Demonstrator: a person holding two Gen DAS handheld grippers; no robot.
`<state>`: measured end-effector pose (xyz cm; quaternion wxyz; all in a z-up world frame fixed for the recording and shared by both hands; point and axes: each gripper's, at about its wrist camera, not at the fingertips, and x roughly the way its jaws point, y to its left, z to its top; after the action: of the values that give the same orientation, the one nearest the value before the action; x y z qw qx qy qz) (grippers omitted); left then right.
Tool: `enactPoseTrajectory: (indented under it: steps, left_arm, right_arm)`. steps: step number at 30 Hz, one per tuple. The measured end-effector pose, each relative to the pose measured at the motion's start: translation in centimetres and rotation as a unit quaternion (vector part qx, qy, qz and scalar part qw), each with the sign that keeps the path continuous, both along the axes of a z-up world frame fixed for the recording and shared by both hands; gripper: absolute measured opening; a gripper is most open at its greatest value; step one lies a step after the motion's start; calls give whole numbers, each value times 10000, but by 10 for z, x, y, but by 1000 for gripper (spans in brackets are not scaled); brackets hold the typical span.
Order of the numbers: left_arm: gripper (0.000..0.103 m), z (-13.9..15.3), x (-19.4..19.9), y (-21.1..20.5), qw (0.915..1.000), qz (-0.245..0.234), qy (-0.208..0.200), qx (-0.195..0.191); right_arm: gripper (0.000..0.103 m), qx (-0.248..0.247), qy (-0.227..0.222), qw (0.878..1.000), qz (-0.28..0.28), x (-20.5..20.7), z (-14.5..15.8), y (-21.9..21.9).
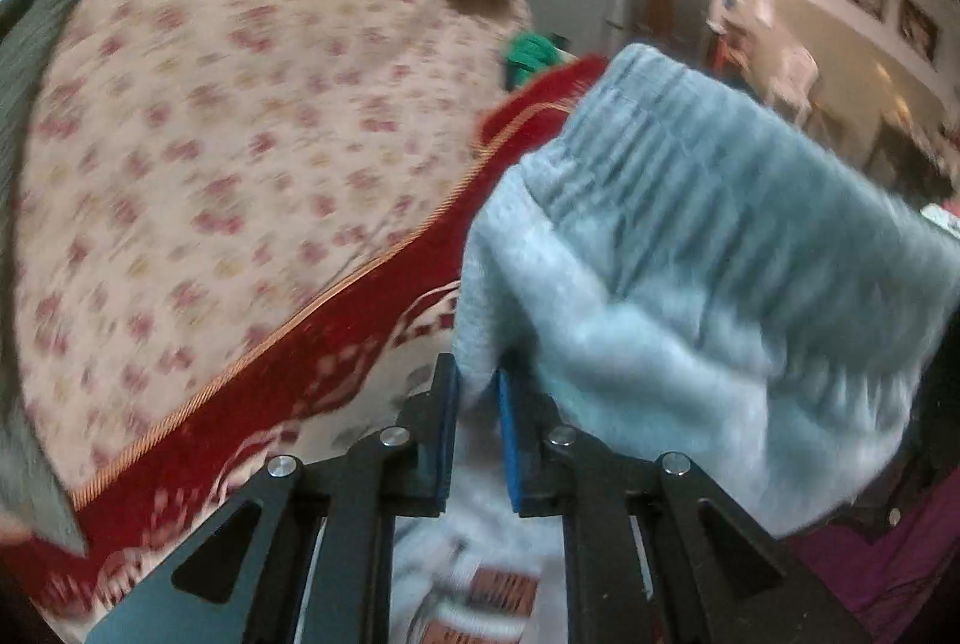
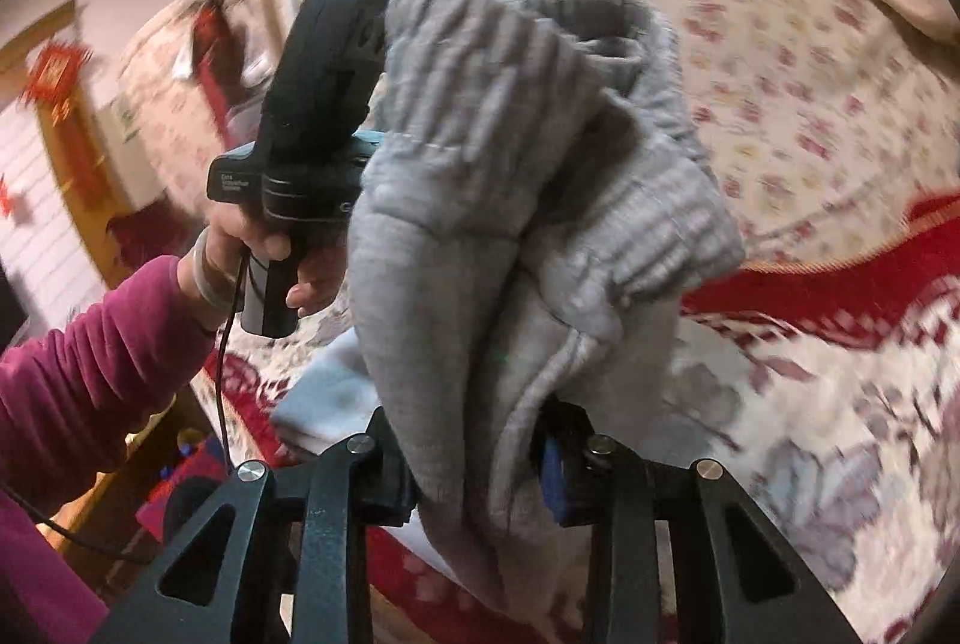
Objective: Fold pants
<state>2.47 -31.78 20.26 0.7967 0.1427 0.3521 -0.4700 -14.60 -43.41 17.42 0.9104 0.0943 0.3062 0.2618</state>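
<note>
Left gripper [image 1: 477, 392] pinched tight on grey pants [image 1: 690, 272] edge; right gripper [image 2: 480, 440] clamped on bunched waistband between its fingers, above floral bedspread [image 1: 210, 134]

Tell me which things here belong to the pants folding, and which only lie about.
Belong to the job:
- grey ribbed-waist knit pants
- left hand-held gripper
- right hand-held gripper

Only lying about:
- floral cream bed cover
- red patterned blanket
- green cloth

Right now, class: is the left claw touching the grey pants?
Touching. The left wrist view shows the left claw with its blue pads closed on a fold of the grey pants, no gap visible.
</note>
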Motion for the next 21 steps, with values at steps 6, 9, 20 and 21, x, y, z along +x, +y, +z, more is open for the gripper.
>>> enactPoseTrajectory:
  steps: [6, 9, 20, 21]
  left_arm:
    - [2, -28, 16, 110, 9914, 1186, 382, -399]
    - [2, -54, 19, 164, 9808, 1855, 515, -320]
    - [2, -72, 2, 267, 9514, 2910, 676, -750]
    - [2, -69, 0, 267, 9512, 2911, 662, -778]
  right_arm:
    - [32, -606, -7, 9956, 709, 25, -8, 77]
    - [32, -993, 123, 9899, 1002, 42, -30, 120]
    - [29, -2555, -416, 9479, 1857, 29, -79, 237]
    - [30, -2621, -437, 9452, 1896, 29, -83, 244]
